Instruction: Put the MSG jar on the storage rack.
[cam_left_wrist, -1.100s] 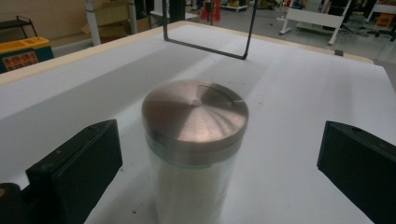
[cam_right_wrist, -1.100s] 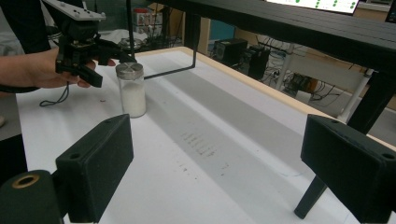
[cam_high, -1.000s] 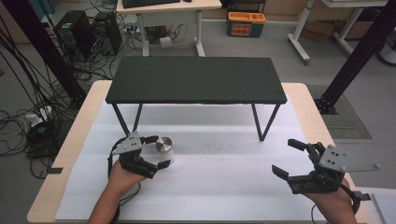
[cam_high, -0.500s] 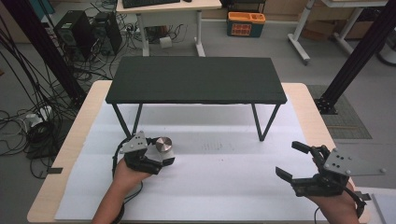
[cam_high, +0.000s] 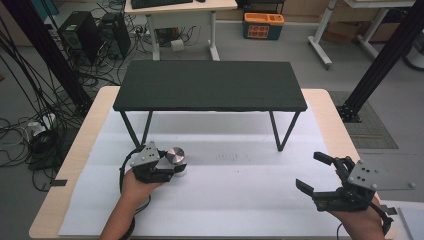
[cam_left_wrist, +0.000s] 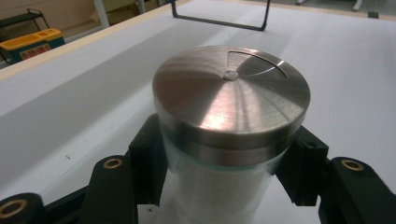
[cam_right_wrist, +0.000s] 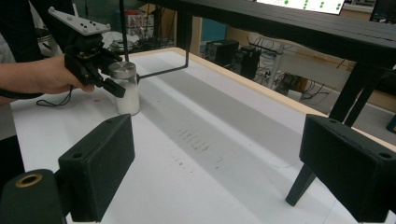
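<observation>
On the white sheet (cam_high: 240, 200) that covers the wooden table (cam_high: 90, 130), just in front of the left legs of a low black bench (cam_high: 210, 85), stands a glass shaker jar (cam_high: 176, 161) with a brushed metal lid (cam_left_wrist: 231, 95) and white powder inside. The left gripper (cam_high: 170, 170) has just been closing its jaws, and they now press on the jar from both sides just under the lid, as the left gripper view shows, with the pads (cam_left_wrist: 148, 163) tight against the glass. The jar is upright and rests on the sheet; in the right gripper view it (cam_right_wrist: 126, 91) stands with its base on the paper while the left gripper (cam_right_wrist: 105, 77) clasps its upper part. The lid has a wedge-shaped opening (cam_left_wrist: 254, 63) on its top. The right gripper (cam_high: 315, 175) hovers well apart at the table's right front corner, its jaws spread wide with nothing between them, its pads (cam_right_wrist: 100, 163) framing bare sheet and a bench leg (cam_right_wrist: 327, 140).
</observation>
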